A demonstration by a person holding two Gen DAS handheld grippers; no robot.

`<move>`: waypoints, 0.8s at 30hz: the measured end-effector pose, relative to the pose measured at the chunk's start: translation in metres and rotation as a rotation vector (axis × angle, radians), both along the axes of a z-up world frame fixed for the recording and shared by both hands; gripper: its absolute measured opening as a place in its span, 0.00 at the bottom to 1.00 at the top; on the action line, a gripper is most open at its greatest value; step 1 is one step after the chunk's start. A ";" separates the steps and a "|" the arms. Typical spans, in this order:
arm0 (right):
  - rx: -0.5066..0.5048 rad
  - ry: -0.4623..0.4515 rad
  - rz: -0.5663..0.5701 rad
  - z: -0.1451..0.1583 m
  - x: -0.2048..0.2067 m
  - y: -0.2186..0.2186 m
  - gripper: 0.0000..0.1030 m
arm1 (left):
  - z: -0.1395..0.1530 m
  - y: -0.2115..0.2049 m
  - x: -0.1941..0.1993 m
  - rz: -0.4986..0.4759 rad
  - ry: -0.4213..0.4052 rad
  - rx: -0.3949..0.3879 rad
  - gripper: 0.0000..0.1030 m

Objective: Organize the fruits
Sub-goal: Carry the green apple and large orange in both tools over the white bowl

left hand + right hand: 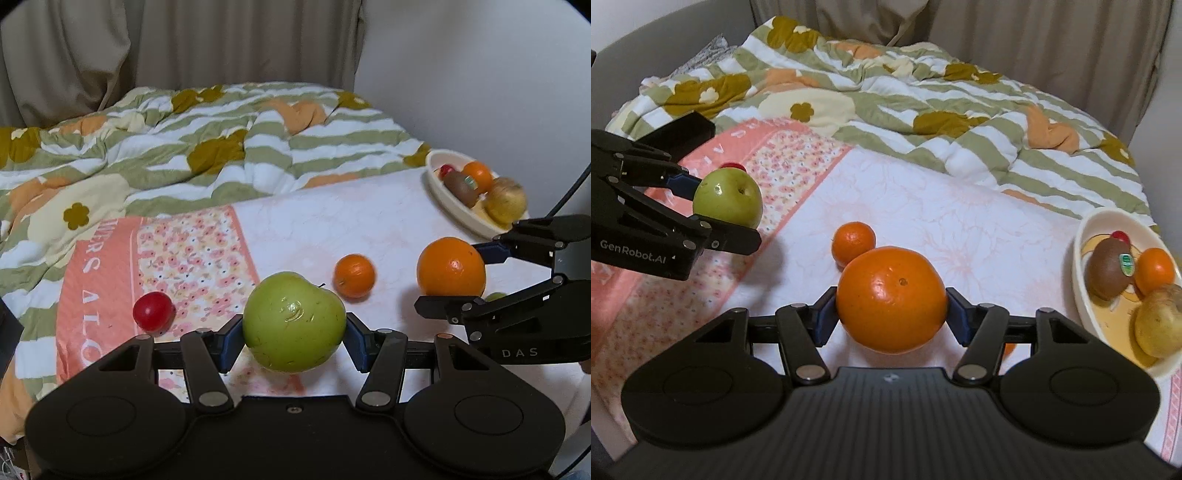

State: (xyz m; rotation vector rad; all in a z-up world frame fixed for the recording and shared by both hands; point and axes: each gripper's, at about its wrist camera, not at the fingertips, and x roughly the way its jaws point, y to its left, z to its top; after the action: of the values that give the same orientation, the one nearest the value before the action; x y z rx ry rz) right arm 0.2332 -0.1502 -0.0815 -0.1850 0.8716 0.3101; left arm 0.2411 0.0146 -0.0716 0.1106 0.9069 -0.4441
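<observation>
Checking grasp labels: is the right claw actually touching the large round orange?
Touching. In the right wrist view, the right claw has both blue pads pressed against opposite sides of the large round orange, with no gap visible at either pad.

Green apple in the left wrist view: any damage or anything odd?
Yes. The green apple, held between the left gripper fingers, has a scuffed, dented patch on its upper face, with curved marks breaking the smooth skin. The large orange in the right gripper looks intact.
</observation>
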 end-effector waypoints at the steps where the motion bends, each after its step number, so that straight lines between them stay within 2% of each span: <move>1: 0.009 -0.005 -0.010 0.004 -0.004 -0.001 0.73 | 0.004 0.000 -0.003 -0.003 -0.007 -0.006 0.59; 5: 0.056 -0.025 -0.071 0.026 -0.022 -0.011 0.73 | 0.019 -0.003 -0.015 -0.018 -0.034 -0.035 0.59; 10: 0.069 -0.057 -0.144 0.051 -0.047 -0.029 0.73 | 0.040 -0.014 -0.030 -0.042 -0.073 -0.073 0.59; 16: 0.126 -0.077 -0.214 0.074 -0.072 -0.070 0.73 | 0.066 -0.040 -0.046 -0.051 -0.125 -0.109 0.59; 24: 0.126 -0.104 -0.200 0.091 -0.092 -0.143 0.73 | 0.087 -0.100 -0.063 -0.005 -0.170 -0.130 0.59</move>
State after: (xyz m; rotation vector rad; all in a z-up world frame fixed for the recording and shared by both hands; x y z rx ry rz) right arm 0.1411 -0.2933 0.0091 0.0036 0.7577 0.1663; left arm 0.1781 -0.0858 0.0151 0.0311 0.7090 -0.4893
